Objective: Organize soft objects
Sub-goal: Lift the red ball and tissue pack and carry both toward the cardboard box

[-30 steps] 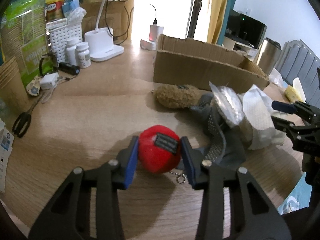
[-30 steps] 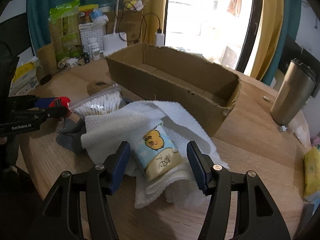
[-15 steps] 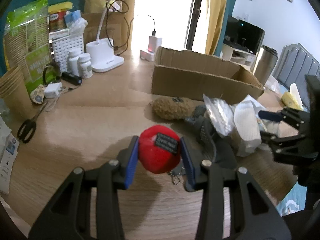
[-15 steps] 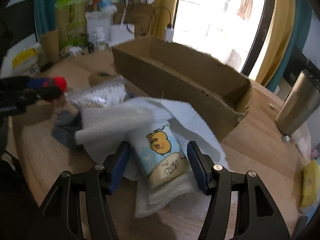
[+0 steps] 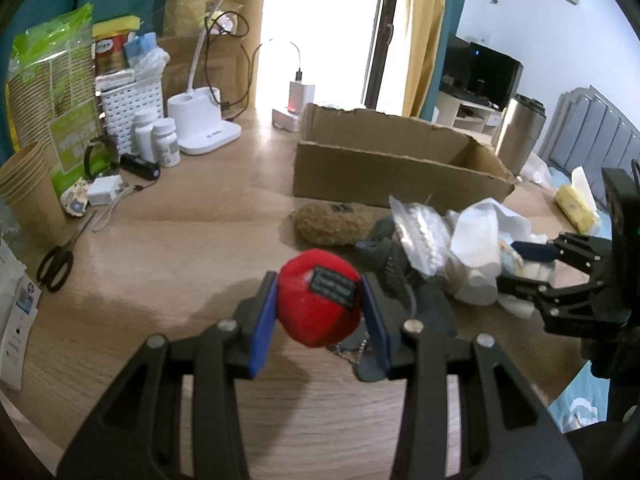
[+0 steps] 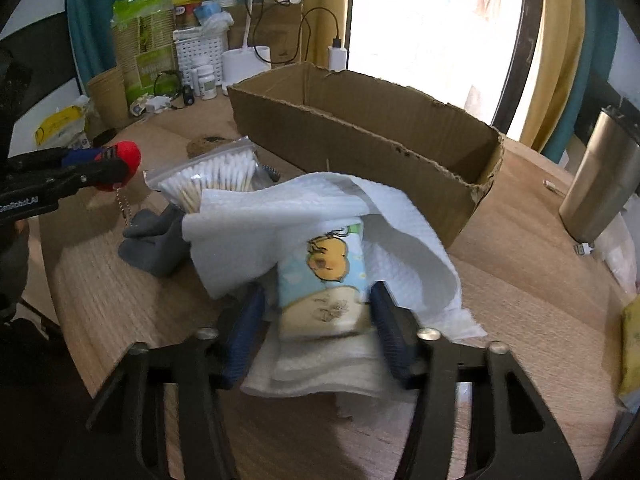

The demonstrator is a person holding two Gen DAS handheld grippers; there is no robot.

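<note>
Your left tool (image 5: 319, 315) pinches the round red plush ball with a black label (image 5: 318, 304) between its blue pads, holding it above the wooden surface (image 5: 180, 240); a bead chain (image 6: 123, 204) hangs from the ball. In the right wrist view the same ball (image 6: 125, 160) shows at the far left, clear of the surface.

Your right tool (image 6: 320, 320) has its blue pads set on either side of the small tissue pack printed with a yellow chick (image 6: 324, 276). The pads sit at the pack's sides, but the frame is blurred there, so you cannot tell whether they press it. A white paper towel (image 6: 320, 200) drapes over and under the pack.

Just beside the towel lies a clear zip bag of cotton swabs (image 6: 216, 176), resting on a grey fabric piece (image 6: 154, 244). Beyond them a brown fuzzy plush (image 5: 332, 222) lies on the surface, close to the front wall of the open cardboard box (image 5: 384, 176).

Further out, a steel tumbler (image 6: 604, 184) stands to the right of the box. At the back left are white pill bottles (image 5: 160, 140), a white perforated basket (image 5: 128, 104), a stack of paper cups (image 5: 28, 188) and black scissors (image 5: 56, 266).
</note>
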